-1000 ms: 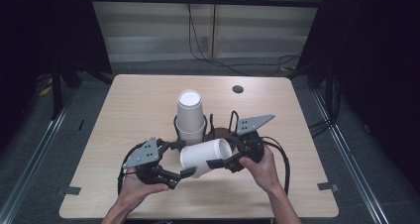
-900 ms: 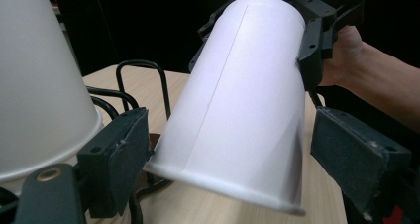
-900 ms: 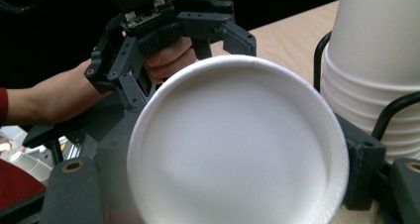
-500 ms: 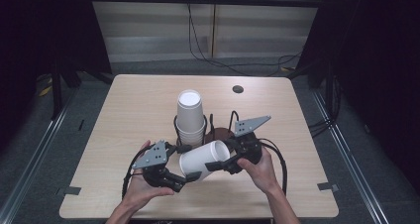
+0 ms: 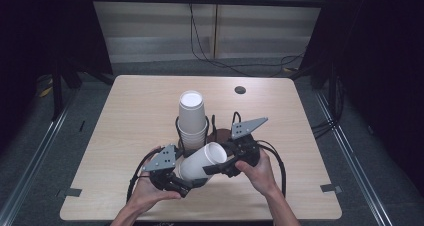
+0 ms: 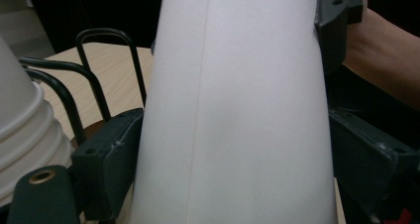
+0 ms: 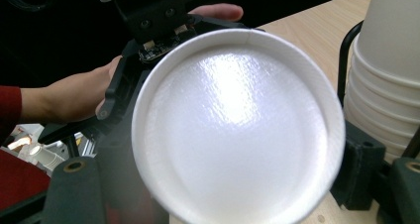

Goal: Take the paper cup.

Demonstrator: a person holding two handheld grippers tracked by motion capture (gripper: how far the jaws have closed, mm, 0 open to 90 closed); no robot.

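Our right gripper (image 5: 216, 167) fingers grasp the white paper cup (image 5: 202, 161); left gripper (image 5: 186, 182) fingers, at seven o'clock, have just been opening around it.

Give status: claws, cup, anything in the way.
Left claw jaws just been opening, white cup between them. Right claw at cup's other end, grip unclear. Cup lies sideways above table. Cup stack in wire holder close behind.

Lab: dark-curtained rig table (image 5: 150, 101), cables (image 5: 210, 51)
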